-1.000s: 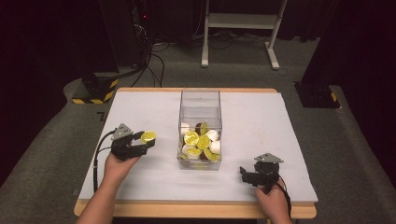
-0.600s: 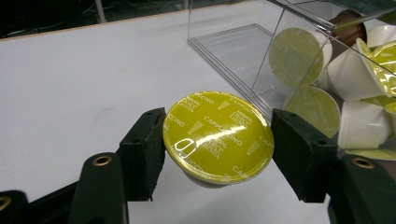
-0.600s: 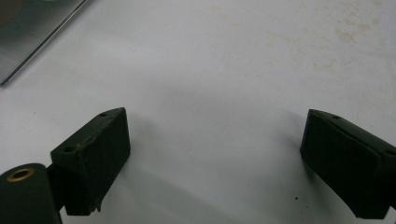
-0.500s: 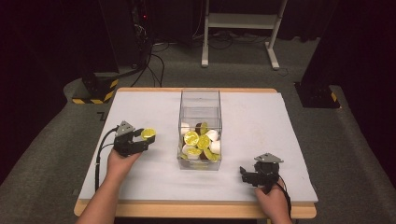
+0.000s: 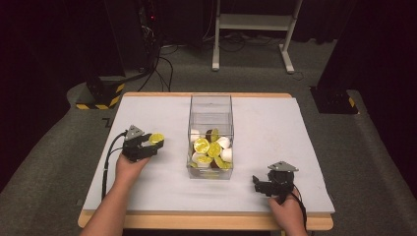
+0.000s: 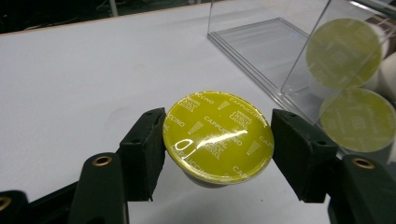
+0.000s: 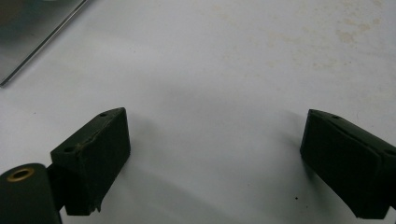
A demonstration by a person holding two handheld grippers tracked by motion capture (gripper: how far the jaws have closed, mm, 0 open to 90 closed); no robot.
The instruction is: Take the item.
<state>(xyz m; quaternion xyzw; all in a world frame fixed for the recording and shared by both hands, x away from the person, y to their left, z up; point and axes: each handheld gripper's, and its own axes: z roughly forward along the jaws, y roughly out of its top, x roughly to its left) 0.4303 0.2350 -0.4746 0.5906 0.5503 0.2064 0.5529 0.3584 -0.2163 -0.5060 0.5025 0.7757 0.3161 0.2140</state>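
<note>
Dark room, cables on the floor behind; white table [image 5: 295,132] in front of me. Clear box [image 5: 210,105] stands mid-table, its near end piled with yellow-lidded and white capsules [image 5: 202,145]. My left gripper [image 5: 153,143], left of the box, clamps one yellow capsule [image 6: 217,135] by its rim, lid reading CAPPUCCINO. My right gripper [image 5: 256,182] sits near the table's front edge, jaws spread wide over bare surface.

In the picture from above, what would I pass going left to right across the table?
Left tool gripping a yellow-lidded capsule → clear box part-filled with capsules → right tool, open and holding nothing.
</note>
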